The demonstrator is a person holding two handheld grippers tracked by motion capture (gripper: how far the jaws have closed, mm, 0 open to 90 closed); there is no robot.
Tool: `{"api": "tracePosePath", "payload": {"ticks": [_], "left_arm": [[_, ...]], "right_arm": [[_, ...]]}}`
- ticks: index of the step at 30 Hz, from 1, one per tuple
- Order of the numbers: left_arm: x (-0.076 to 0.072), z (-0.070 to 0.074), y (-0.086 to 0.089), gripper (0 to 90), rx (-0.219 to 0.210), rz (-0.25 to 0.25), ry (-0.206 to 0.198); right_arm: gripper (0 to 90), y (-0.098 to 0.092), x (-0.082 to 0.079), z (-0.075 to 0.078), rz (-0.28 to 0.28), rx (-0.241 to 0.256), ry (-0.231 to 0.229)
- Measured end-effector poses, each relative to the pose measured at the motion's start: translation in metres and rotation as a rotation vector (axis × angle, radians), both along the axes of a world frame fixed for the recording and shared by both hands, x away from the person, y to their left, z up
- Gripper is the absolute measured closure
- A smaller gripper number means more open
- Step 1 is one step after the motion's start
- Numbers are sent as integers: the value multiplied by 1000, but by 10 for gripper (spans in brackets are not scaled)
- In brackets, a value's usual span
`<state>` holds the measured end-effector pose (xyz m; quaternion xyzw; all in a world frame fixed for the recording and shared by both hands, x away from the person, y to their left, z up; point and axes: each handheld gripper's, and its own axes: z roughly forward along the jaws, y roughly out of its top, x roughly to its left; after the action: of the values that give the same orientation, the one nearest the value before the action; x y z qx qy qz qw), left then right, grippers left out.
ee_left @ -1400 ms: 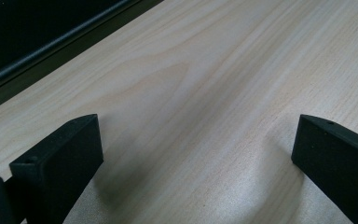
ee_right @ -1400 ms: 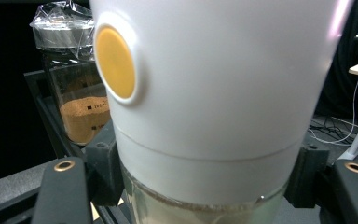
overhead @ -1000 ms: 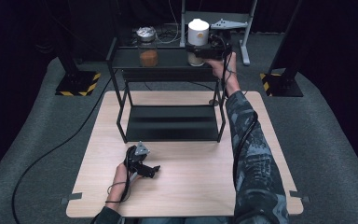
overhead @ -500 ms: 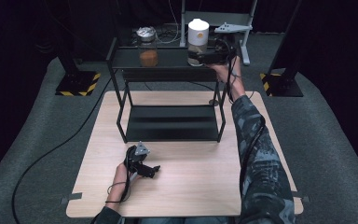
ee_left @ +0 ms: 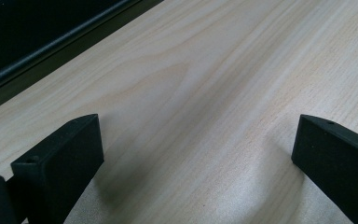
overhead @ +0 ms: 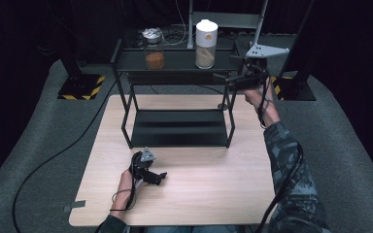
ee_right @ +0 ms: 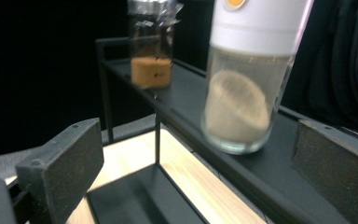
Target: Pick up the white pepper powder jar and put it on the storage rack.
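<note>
A glass jar with a white lid (overhead: 206, 43) (ee_right: 247, 79), holding pale powder, stands on the top shelf of a black two-tier rack (overhead: 126, 60) (ee_right: 303, 186). A second glass jar with a foil top and orange-brown powder (overhead: 154, 48) (ee_right: 152, 44) stands to its left on the same shelf. My right gripper (overhead: 226, 77) (ee_right: 196, 168) is open, raised at the rack's right end, apart from the white-lidded jar and facing it. My left gripper (overhead: 159, 176) (ee_left: 196, 158) rests low over the wooden table (overhead: 199, 184) (ee_left: 205, 88), open with nothing between its jaws.
The rack's lower shelf (overhead: 177, 127) is bare. Black stands with yellow-striped bases (overhead: 80, 87) flank the table at the back. A cable (overhead: 53, 160) trails over the grey floor at left.
My right gripper let go of the white-lidded jar and drew back to the right, away from the shelf. The jar stays on the top shelf. The left gripper has not moved.
</note>
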<state>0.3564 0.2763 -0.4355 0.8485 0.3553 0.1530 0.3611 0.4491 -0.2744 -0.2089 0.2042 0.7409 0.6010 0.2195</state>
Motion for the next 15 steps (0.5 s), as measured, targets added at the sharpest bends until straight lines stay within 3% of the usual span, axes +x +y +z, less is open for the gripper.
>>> {"api": "tracePosePath", "payload": {"ticks": [9, 15], "left_arm": [[0, 0, 0, 11, 0, 0, 0], [0, 0, 0, 11, 0, 0, -1]], "right_arm": [[6, -29, -42, -36, 7, -33, 3], [6, -43, -69, -76, -9, -70, 43]]}}
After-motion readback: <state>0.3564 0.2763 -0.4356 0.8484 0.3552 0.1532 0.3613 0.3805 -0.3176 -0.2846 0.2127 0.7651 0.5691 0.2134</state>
